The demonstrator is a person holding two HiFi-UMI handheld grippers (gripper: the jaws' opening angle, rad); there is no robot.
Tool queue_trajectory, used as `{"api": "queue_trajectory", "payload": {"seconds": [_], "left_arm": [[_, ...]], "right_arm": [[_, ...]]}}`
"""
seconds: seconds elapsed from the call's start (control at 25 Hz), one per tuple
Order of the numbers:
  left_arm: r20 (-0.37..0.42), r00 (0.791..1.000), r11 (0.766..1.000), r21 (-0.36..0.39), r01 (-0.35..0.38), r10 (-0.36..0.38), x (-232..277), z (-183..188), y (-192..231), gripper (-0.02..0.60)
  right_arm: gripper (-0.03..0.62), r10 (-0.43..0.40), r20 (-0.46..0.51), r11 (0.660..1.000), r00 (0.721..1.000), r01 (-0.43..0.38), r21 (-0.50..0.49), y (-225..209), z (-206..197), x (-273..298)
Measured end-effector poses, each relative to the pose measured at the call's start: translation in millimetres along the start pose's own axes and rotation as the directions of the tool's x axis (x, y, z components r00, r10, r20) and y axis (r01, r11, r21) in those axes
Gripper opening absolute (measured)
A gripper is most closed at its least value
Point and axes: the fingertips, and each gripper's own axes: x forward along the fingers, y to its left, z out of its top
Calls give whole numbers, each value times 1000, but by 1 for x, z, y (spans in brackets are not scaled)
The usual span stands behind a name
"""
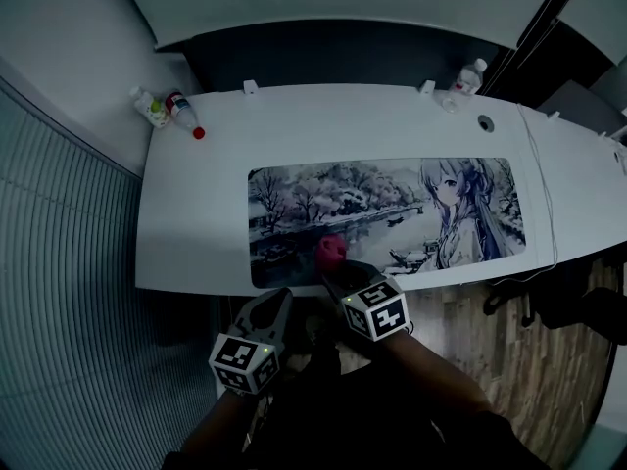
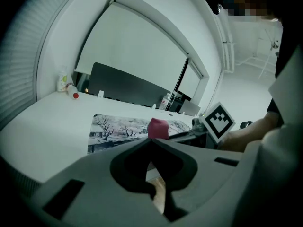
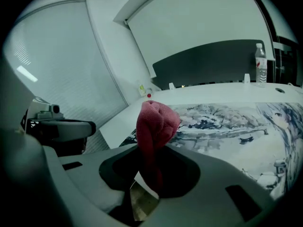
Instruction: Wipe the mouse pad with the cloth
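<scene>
The right gripper (image 3: 149, 148) has its fingers closed on a bunched dark-red fabric cloth (image 3: 156, 122). The wad stands out past the fingertips, and a narrow tail is pinched between them. In the head view the right gripper (image 1: 336, 265) extends over the near edge of the white rectangular surface (image 1: 294, 116). There the cloth (image 1: 330, 251) sits just ahead of the fingers, over the near strip of the long printed mouse pad (image 1: 392, 213), which shows a wintry landscape with a drawn figure at one end. No view makes clear whether the cloth presses on the pad or hangs just above it.

The left gripper (image 1: 277, 300) is beside the right fingers, off the surface's near edge and over wooden floor (image 1: 490, 351). Its own view adds what the head view cannot. The left gripper (image 2: 152, 141) has its fingers closed tip to tip on nothing, the cloth (image 2: 158, 128) shows beyond them, and the right gripper's marker cube (image 2: 218, 121) is off to their right.

Two small bottles (image 1: 168, 109) sit at the far left corner, well apart from both sets of fingers.
</scene>
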Motion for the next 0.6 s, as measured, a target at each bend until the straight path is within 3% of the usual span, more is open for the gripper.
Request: {"api": "queue_trajectory", "payload": {"seconds": [0.2,0.36,0.6], "left_arm": [[-1,1000,1000,-14,-4,4,-12,-4,11,5],[-1,1000,1000,-27,-10,10,-17,-6,16,5],[-3,1000,999,-34,-9,8,-19,-8,18,5]], "right_arm": [[115,-20,-71,1000,997,20,1,5,-7,31],[115,-84,-131,996,988,81,-25,-4,-11,45],[115,-156,-172,982,973,133,-137,-14,-15,62]]}}
